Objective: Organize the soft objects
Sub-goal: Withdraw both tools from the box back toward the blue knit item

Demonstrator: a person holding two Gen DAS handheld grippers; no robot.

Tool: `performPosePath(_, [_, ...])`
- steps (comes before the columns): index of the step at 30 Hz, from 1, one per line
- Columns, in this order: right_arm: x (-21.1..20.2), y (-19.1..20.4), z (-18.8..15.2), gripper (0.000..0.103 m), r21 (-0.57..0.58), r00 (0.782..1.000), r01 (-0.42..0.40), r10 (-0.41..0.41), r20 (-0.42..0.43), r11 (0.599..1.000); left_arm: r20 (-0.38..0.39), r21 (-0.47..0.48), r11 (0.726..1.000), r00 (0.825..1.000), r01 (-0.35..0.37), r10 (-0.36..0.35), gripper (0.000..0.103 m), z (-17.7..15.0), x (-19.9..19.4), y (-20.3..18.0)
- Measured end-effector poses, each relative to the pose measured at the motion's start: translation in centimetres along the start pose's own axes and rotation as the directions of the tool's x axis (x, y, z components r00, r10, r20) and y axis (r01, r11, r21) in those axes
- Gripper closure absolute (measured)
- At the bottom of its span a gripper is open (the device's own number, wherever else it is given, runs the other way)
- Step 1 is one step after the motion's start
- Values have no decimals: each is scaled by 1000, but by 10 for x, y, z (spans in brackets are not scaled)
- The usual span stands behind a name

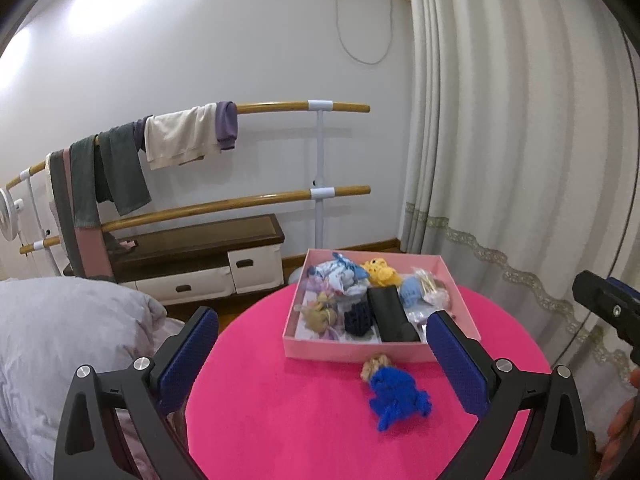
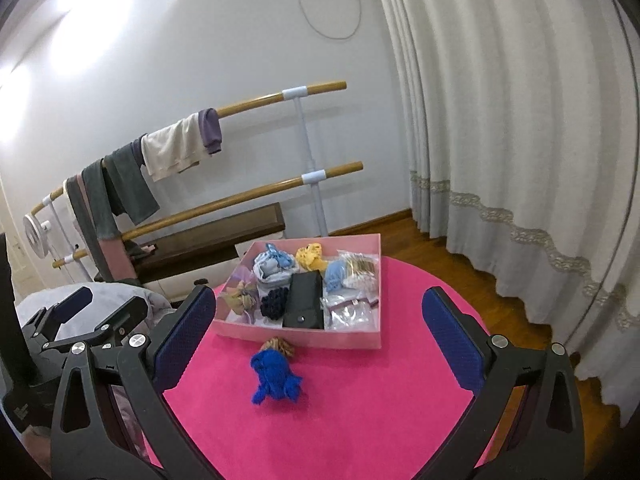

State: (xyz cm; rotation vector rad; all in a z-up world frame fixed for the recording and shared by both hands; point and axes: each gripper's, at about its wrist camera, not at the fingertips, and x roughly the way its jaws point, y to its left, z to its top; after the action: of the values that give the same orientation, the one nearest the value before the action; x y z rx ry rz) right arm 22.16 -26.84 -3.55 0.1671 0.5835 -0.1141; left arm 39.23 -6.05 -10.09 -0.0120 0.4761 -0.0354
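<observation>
Fingers apart, both empty: left gripper (image 1: 320,354), right gripper (image 2: 320,334) | blue knitted doll (image 2: 275,376) on pink table (image 2: 340,432), just before pink box (image 2: 304,338) | advice: grip mid-body, lift over near wall, release inside.

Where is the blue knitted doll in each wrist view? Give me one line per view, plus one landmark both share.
Left wrist: blue knitted doll lies lower centre-right, between the fingers.
Right wrist: doll lies lower centre-left.
Shared landmark: pink box, just beyond the doll's tan head.
</observation>
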Motion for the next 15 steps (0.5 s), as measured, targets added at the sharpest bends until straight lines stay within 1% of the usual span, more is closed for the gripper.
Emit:
performPosePath(7, [-16,4,-24,0,-27,1000,25,-25,-2,999,-12,-17,1000,1000,6,-6,0,-11,-38,3])
performPosePath(15, [-30,6,-43,0,-29,999,42,-42,-4,999,-40,-33,999,999,6,-8,0,-26,-63,6])
